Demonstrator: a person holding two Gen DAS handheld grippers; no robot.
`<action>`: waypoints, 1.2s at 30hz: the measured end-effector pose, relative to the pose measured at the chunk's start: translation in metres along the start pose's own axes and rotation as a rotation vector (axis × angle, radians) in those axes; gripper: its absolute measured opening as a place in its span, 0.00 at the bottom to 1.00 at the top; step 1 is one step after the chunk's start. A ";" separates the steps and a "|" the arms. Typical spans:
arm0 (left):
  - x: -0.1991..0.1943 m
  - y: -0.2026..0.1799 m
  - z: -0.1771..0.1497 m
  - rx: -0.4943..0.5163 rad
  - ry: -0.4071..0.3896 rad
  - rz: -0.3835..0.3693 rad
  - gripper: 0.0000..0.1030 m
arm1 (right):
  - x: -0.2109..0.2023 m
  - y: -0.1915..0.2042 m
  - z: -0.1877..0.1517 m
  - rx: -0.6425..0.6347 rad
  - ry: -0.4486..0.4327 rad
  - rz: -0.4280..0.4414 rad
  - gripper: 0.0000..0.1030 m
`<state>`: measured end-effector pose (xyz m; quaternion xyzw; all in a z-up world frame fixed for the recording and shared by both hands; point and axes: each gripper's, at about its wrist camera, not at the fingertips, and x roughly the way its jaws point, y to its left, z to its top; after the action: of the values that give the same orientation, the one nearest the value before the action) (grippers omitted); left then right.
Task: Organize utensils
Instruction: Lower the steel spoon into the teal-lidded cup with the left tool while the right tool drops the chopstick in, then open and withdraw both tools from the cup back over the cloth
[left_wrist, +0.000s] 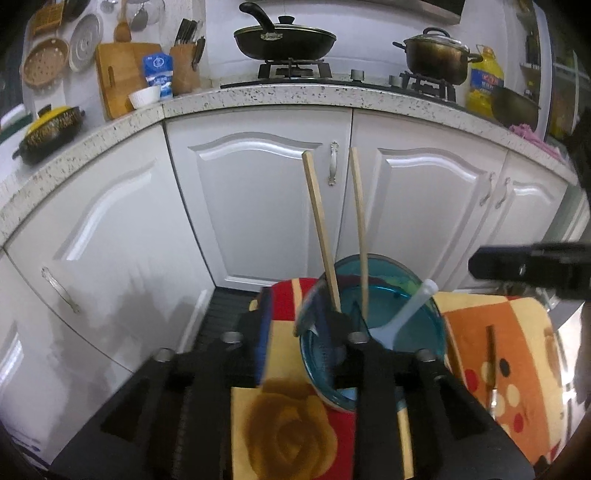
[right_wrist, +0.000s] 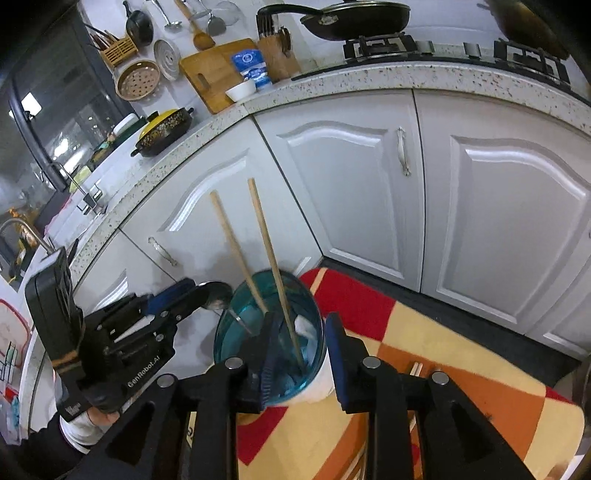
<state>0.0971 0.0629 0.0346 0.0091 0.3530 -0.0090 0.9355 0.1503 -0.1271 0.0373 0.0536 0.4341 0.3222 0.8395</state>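
Observation:
A blue see-through cup (left_wrist: 373, 317) stands on a patterned cloth (left_wrist: 295, 435) and holds two wooden chopsticks (left_wrist: 321, 229) and a white spoon (left_wrist: 406, 314). My left gripper (left_wrist: 299, 325) is open, its fingers straddling the cup's left rim. In the right wrist view the cup (right_wrist: 269, 332) with chopsticks (right_wrist: 273, 266) sits between the fingers of my open right gripper (right_wrist: 301, 354). The left gripper (right_wrist: 177, 299) shows to the left there, with a metal spoon (right_wrist: 218, 295) at its tip. A utensil (left_wrist: 490, 365) lies on the cloth.
White cabinet doors (left_wrist: 258, 206) stand behind the cloth. The speckled counter (left_wrist: 295, 96) carries a frying pan (left_wrist: 284, 38), a pot (left_wrist: 436, 59), an oil bottle (left_wrist: 484, 81), a cutting board (left_wrist: 122, 74) and a knife block (left_wrist: 184, 66). The right gripper (left_wrist: 532, 266) enters at right.

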 end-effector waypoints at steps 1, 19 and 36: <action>-0.003 0.001 0.000 -0.009 -0.003 -0.007 0.27 | 0.000 0.000 -0.002 0.002 0.002 0.001 0.25; -0.040 -0.002 -0.029 -0.111 0.006 -0.058 0.37 | -0.009 -0.003 -0.044 0.022 0.044 -0.067 0.36; -0.050 -0.020 -0.052 -0.108 0.028 -0.069 0.38 | -0.026 -0.007 -0.079 0.041 0.040 -0.119 0.41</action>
<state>0.0245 0.0451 0.0287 -0.0533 0.3659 -0.0222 0.9288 0.0827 -0.1631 0.0034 0.0384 0.4597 0.2639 0.8471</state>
